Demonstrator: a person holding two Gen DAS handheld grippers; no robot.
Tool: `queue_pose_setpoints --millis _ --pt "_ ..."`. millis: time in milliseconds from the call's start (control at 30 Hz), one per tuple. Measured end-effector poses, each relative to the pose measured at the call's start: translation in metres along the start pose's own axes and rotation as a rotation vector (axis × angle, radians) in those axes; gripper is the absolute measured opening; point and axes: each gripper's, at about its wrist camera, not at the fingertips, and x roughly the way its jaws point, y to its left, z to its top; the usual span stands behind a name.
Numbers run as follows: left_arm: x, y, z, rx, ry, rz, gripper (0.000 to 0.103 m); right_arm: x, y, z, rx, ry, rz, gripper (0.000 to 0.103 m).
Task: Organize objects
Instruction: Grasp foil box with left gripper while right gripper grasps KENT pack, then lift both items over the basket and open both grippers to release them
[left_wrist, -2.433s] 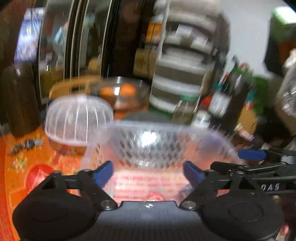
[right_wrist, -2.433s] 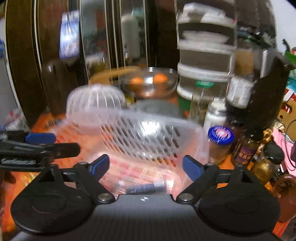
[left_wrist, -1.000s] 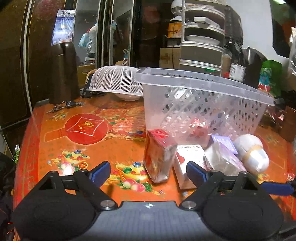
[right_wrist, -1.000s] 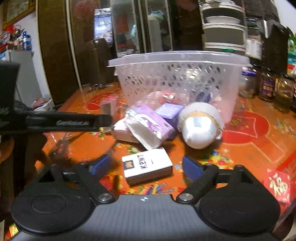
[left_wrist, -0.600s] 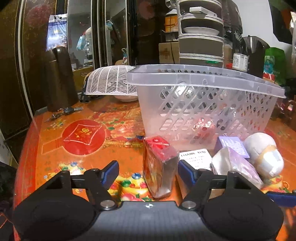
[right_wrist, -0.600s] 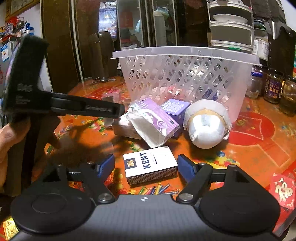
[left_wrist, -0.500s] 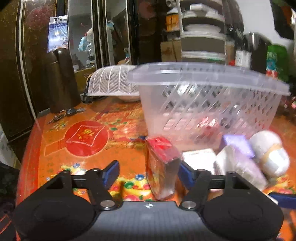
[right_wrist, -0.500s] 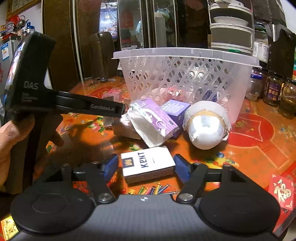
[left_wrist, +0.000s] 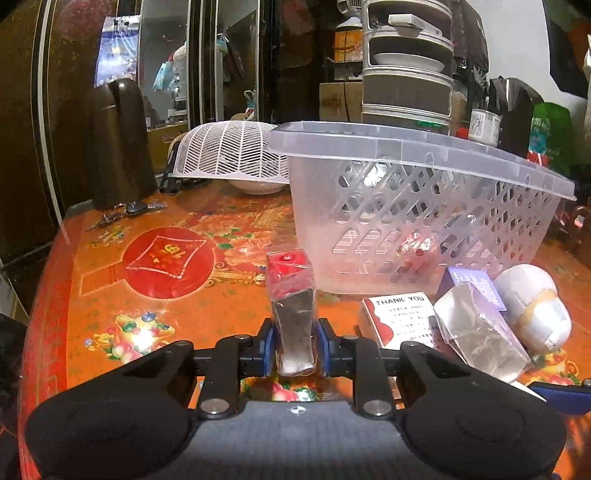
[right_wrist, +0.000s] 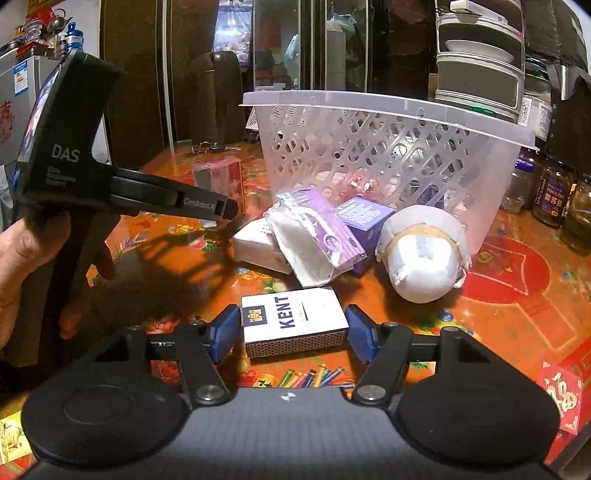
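Kent cigarette pack (right_wrist: 293, 320) lies flat on your bench (right_wrist: 509, 280) between your right gripper's (right_wrist: 294, 334) released jaws. Your left gripper (left_wrist: 294, 347) is clenched on an upright red-topped clear box (left_wrist: 291, 295), near the plastic basket (left_wrist: 417, 206).

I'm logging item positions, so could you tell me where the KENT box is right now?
In the right wrist view, the KENT box lies flat on the table between the right gripper's fingers, in front of the purple packets.
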Motion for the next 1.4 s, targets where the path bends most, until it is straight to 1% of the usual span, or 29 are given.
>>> queue_pose_setpoints --millis 100,133,200,300,400,467,567,633,767,933,1033,1133,1200,1267,1333,1367,1400 --pt "-0.001 0.004 -0.001 -0.013 -0.01 -0.006 0.027 -0.005 -0.007 -0.002 0.05 -0.03 0.021 0.063" --pt "-0.003 0.005 -0.001 -0.014 -0.018 -0.007 0.027 -0.007 -0.009 -0.002 0.061 -0.042 0.013 0.063" --pt "-0.01 0.007 -0.002 -0.019 -0.052 -0.028 0.027 -0.016 -0.01 -0.006 0.066 -0.073 0.008 0.063" --pt "-0.024 0.007 -0.002 -0.02 -0.107 -0.055 0.027 -0.032 -0.01 -0.01 0.067 -0.09 0.02 0.063" --pt "-0.039 0.005 -0.003 -0.029 -0.135 -0.087 0.027 -0.049 -0.017 -0.009 0.082 -0.113 0.031 0.063" --pt "-0.047 0.002 -0.006 -0.025 -0.137 -0.095 0.027 -0.057 -0.023 -0.006 0.085 -0.129 0.02 0.063" --pt "-0.059 -0.006 -0.012 -0.013 -0.131 -0.133 0.027 -0.06 -0.034 -0.004 0.093 -0.13 -0.017 0.063" --pt "-0.067 -0.011 -0.015 0.004 -0.133 -0.148 0.027 -0.061 -0.041 0.0 0.113 -0.139 -0.007 0.063" --pt "-0.088 -0.014 -0.011 0.012 -0.164 -0.181 0.027 -0.075 -0.056 0.011 0.14 -0.201 0.019 0.063" --pt "-0.104 -0.02 0.006 0.026 -0.202 -0.195 0.027 -0.082 -0.073 0.031 0.156 -0.259 0.015 0.063" --pt "-0.107 -0.024 0.018 0.028 -0.206 -0.227 0.027 -0.084 -0.08 0.044 0.147 -0.28 0.006 0.063" --pt "-0.104 -0.029 0.042 0.037 -0.218 -0.244 0.027 -0.088 -0.085 0.067 0.126 -0.311 -0.006 0.063" --pt "-0.097 -0.032 0.064 0.049 -0.221 -0.26 0.027 -0.087 -0.088 0.09 0.097 -0.324 -0.014 0.063" --pt "-0.084 -0.035 0.09 0.04 -0.21 -0.28 0.027 -0.077 -0.092 0.114 0.065 -0.314 -0.053 0.063" --pt "-0.067 -0.037 0.11 0.039 -0.19 -0.275 0.027 -0.059 -0.1 0.137 0.068 -0.28 -0.063 0.063" --pt "-0.055 -0.037 0.121 0.028 -0.162 -0.272 0.027 -0.049 -0.104 0.146 0.067 -0.257 -0.076 0.063" --pt "-0.04 -0.037 0.131 0.005 -0.125 -0.289 0.027 -0.038 -0.109 0.152 0.069 -0.227 -0.088 0.063"
